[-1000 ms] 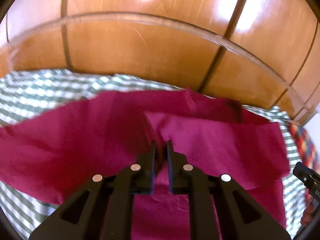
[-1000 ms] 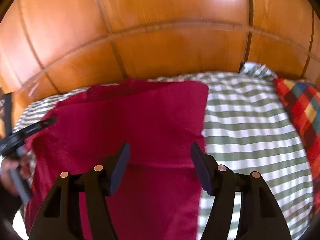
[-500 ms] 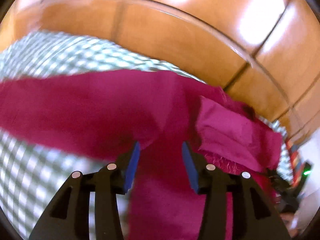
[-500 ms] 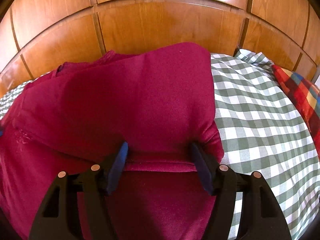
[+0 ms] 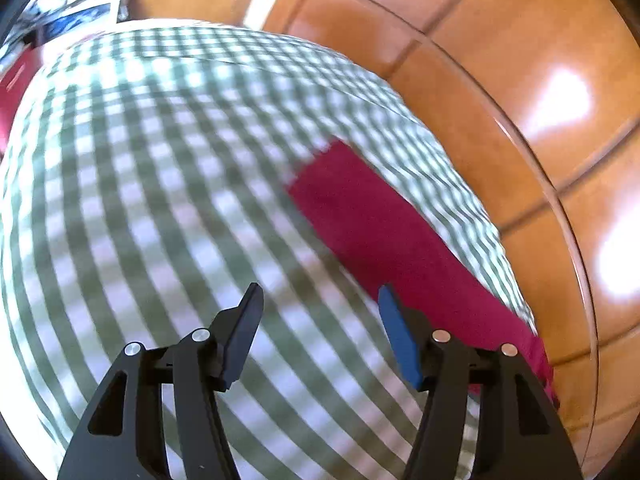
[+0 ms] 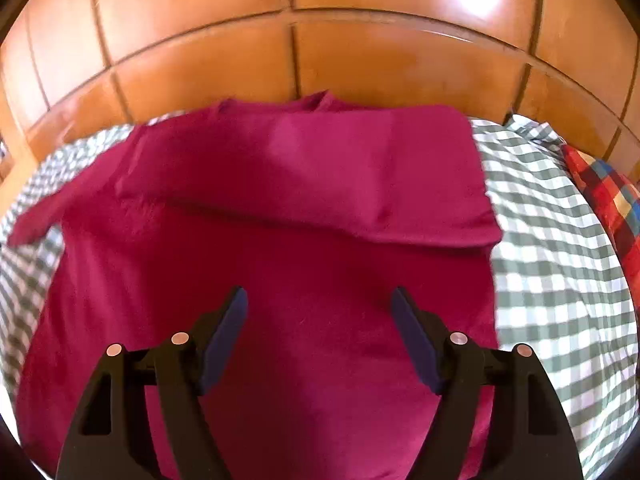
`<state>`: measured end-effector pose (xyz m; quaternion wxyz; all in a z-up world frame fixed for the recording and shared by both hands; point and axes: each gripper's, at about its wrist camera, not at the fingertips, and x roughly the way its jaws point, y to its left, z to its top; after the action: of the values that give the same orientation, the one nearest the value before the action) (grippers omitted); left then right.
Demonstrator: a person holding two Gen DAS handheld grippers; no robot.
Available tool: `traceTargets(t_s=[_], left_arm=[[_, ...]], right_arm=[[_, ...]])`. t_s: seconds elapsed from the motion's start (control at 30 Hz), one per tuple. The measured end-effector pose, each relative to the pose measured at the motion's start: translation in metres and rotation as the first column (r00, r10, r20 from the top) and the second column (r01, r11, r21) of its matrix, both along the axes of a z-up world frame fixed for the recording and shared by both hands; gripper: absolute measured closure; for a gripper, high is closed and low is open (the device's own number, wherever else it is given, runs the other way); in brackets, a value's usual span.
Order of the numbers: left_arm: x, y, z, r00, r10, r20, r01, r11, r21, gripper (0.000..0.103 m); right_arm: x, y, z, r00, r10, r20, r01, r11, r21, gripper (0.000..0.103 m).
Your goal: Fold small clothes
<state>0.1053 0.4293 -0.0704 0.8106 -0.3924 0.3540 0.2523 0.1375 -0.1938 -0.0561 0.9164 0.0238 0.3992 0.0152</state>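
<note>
Two claws are showing, one in each wrist view, and both are standing with their jaws spread wide and nothing between them. One crimson garment [image 6: 280,248] is lying spread on the green-and-white checked cover [image 6: 560,272], which looks like a bed sheet, with its upper part lying close against the wooden panelling [image 6: 360,40] behind. The garment's right-hand portion is lying doubled over as a flat flap [image 6: 380,176] on top of the body, forming a straight edge across the fabric. On the garment's left side, one sleeve [image 6: 36,220] is sticking out onto the checked cover.

The right claw [image 6: 319,300] is hovering above the lower middle of the garment; whether its tips are touching the cloth cannot be told. The left claw [image 5: 318,300] is pointing mostly at bare checked cover [image 5: 140,220], with one crimson sleeve [image 5: 380,232] running diagonally beside its right finger [image 5: 396,336] toward the wooden panelling [image 5: 520,100]. That view is blurred.

One red, blue and yellow plaid cloth [image 6: 608,200] is lying at the far right edge of the cover. No container is holding any of the clothes. Some blurred blue and white clutter [image 5: 68,12] is sitting past the cover's far corner.
</note>
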Motion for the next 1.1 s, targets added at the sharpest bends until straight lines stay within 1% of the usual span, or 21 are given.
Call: traceTargets(t_s=[0.07, 0.1, 0.17, 0.23, 0.33, 0.37, 0.4, 0.47, 0.5, 0.53, 0.57, 0.63, 0.67, 0.73, 0.77, 0.8, 0.83, 0.9, 0.93, 1.03, 1.1], left_arm=[[0.001, 0.014, -0.006, 1.0, 0.027, -0.007, -0.027, 0.999, -0.023, 0.044], [0.001, 0.021, -0.009, 0.999, 0.044, -0.012, -0.045, 0.998, -0.036, 0.044], [0.006, 0.034, -0.012, 0.998, 0.067, -0.004, -0.067, 0.996, -0.062, 0.044], [0.009, 0.043, -0.012, 0.997, 0.08, 0.002, -0.08, 0.995, -0.057, 0.044], [0.018, 0.048, -0.013, 0.995, 0.098, -0.019, -0.099, 0.993, -0.061, 0.044], [0.022, 0.049, -0.01, 0.996, 0.09, -0.025, -0.091, 0.995, -0.047, 0.045], [0.026, 0.048, -0.007, 0.997, 0.078, -0.031, -0.079, 0.996, -0.034, 0.048], [0.04, 0.045, -0.008, 0.997, 0.037, -0.066, -0.038, 0.999, -0.019, 0.062], [0.048, 0.046, -0.01, 0.995, 0.029, -0.097, -0.03, 1.0, -0.006, 0.068], [0.054, 0.046, -0.012, 0.992, 0.025, -0.121, -0.024, 1.0, 0.012, 0.088], [0.06, 0.043, -0.012, 0.993, 0.005, -0.118, -0.004, 1.0, 0.01, 0.095], [0.065, 0.035, -0.006, 0.994, -0.001, -0.105, 0.004, 1.0, 0.029, 0.096], [0.069, 0.029, 0.001, 0.997, -0.019, -0.077, 0.021, 0.999, 0.034, 0.096], [0.075, 0.015, 0.012, 0.998, -0.061, -0.025, 0.061, 0.998, 0.009, 0.095], [0.079, 0.004, 0.021, 0.995, -0.096, 0.016, 0.096, 0.995, -0.006, 0.097], [0.083, -0.007, 0.029, 0.99, -0.131, 0.057, 0.132, 0.991, -0.012, 0.097], [0.086, -0.02, 0.039, 0.981, -0.171, 0.096, 0.172, 0.985, -0.003, 0.098], [0.094, -0.058, 0.063, 0.95, -0.273, 0.152, 0.267, 0.962, 0.06, 0.103], [0.1, -0.086, 0.076, 0.923, -0.342, 0.178, 0.33, 0.939, 0.094, 0.103], [0.106, -0.145, 0.096, 0.853, -0.471, 0.224, 0.447, 0.881, 0.154, 0.103], [0.109, -0.192, 0.104, 0.79, -0.562, 0.247, 0.534, 0.827, 0.175, 0.103]], right_arm=[[0.0, 0.008, -0.012, 1.0, 0.001, -0.031, -0.002, 1.0, -0.009, 0.03], [-0.001, 0.01, -0.017, 1.0, -0.001, -0.027, 0.001, 1.0, -0.024, 0.026], [-0.003, 0.015, -0.022, 1.0, 0.0, -0.007, -0.001, 0.999, -0.049, 0.022], [-0.004, 0.02, -0.025, 1.0, -0.005, -0.012, 0.004, 0.997, -0.071, 0.02], [-0.001, 0.016, -0.027, 1.0, -0.005, -0.016, 0.004, 0.998, -0.063, 0.018], [0.0, 0.015, -0.026, 1.0, -0.004, -0.016, 0.003, 0.998, -0.058, 0.018], [0.0, 0.015, -0.027, 1.0, -0.003, -0.016, 0.002, 0.999, -0.054, 0.018], [-0.001, 0.016, -0.027, 1.0, -0.002, -0.014, 0.002, 0.999, -0.052, 0.017], [0.0, 0.016, -0.027, 1.0, -0.003, -0.013, 0.002, 0.999, -0.054, 0.017], [0.0, 0.016, -0.027, 1.0, -0.003, -0.013, 0.002, 0.998, -0.055, 0.016], [-0.001, 0.017, -0.027, 1.0, -0.003, -0.011, 0.002, 0.998, -0.056, 0.016], [-0.001, 0.018, -0.027, 1.0, -0.003, -0.01, 0.002, 0.998, -0.055, 0.016], [-0.002, 0.018, -0.027, 1.0, -0.002, -0.009, 0.002, 0.999, -0.055, 0.016], [-0.001, 0.017, -0.027, 1.0, -0.001, -0.009, 0.001, 0.999, -0.052, 0.016], [-0.001, 0.017, -0.027, 1.0, -0.001, -0.009, 0.001, 0.999, -0.051, 0.016], [-0.001, 0.017, -0.027, 1.0, -0.001, -0.008, 0.0, 0.999, -0.05, 0.016], [-0.001, 0.017, -0.027, 1.0, -0.001, -0.007, 0.0, 0.999, -0.049, 0.016], [-0.002, 0.016, -0.027, 1.0, 0.0, -0.006, 0.0, 0.999, -0.045, 0.016], [-0.002, 0.016, -0.027, 1.0, 0.0, -0.006, 0.0, 0.999, -0.044, 0.016], [-0.002, 0.015, -0.027, 1.0, 0.002, -0.004, -0.002, 0.999, -0.035, 0.016], [-0.002, 0.014, -0.027, 1.0, 0.003, -0.003, -0.003, 1.0, -0.027, 0.016]])
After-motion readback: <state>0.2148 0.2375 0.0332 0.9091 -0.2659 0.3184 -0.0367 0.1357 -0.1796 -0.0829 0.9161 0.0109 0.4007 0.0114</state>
